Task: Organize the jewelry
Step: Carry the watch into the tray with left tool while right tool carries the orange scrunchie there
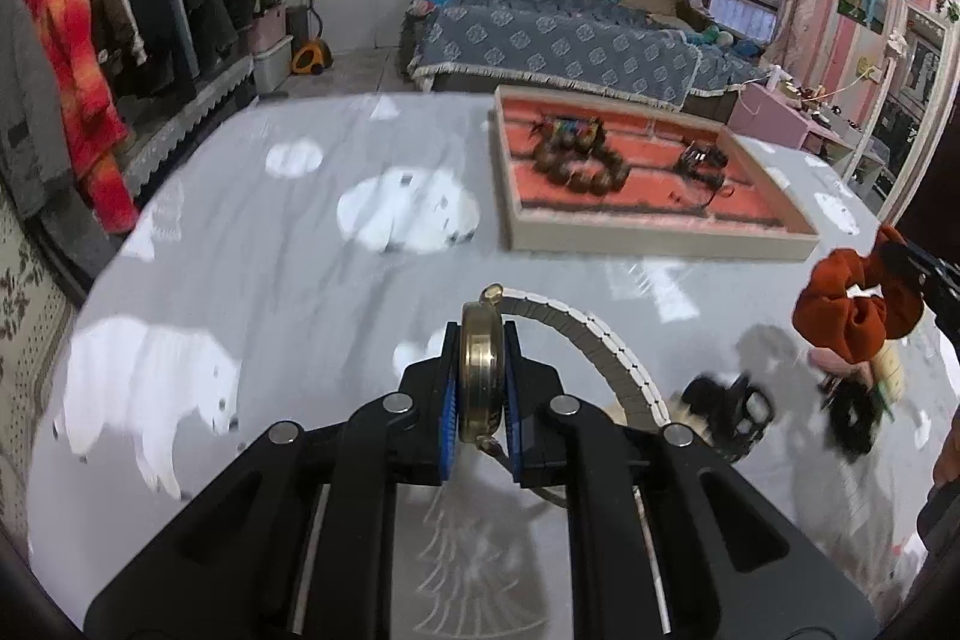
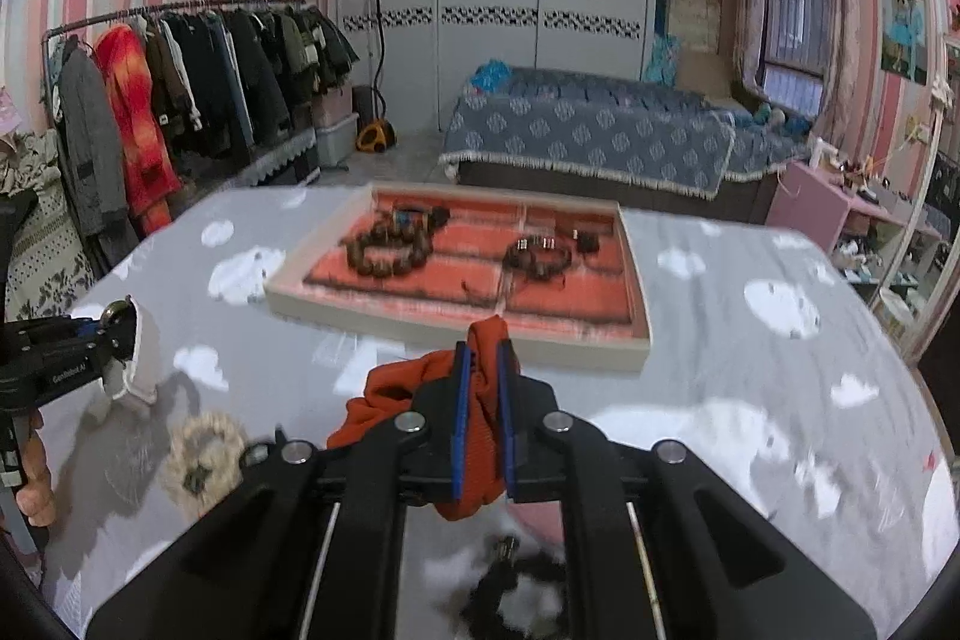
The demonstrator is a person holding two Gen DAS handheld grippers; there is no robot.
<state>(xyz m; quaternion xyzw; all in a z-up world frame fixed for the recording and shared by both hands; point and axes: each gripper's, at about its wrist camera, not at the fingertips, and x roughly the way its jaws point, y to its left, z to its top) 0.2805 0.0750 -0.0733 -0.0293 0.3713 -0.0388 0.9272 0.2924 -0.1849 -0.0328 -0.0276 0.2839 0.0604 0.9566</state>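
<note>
While I hold both hands above the grey surface [image 1: 288, 280], printed with white polar bears and clouds, the room spreads out behind it: pink-striped walls, one rail of hanging coats [image 2: 198, 64] at the left, one bed [image 2: 588, 130] under a blue patterned cover, white wardrobe doors, one curtained window at the right.

My left gripper [image 1: 480, 388] has its jaws pinching one brass-cased watch [image 1: 478, 370] edge-on, its pale link strap arching off to the right. My right gripper [image 2: 482, 418] has its jaws pressed together on one rust-orange scrunchie [image 2: 480, 400], which bunches out to the left and droops below the pads.

One pale-rimmed tray [image 2: 420, 319] with an orange lining stands farther back on the surface, well apart from both grippers. I count two bead bracelets in it: a large brown one [image 2: 390, 250] in the left part and a smaller dark one [image 2: 537, 256] in the right part; a few smaller pieces beside them are too blurred to name.

Near me on the surface lie one cream fluffy hair tie [image 2: 201, 454] and some dark hair pieces [image 1: 729, 409], blurred.
</note>
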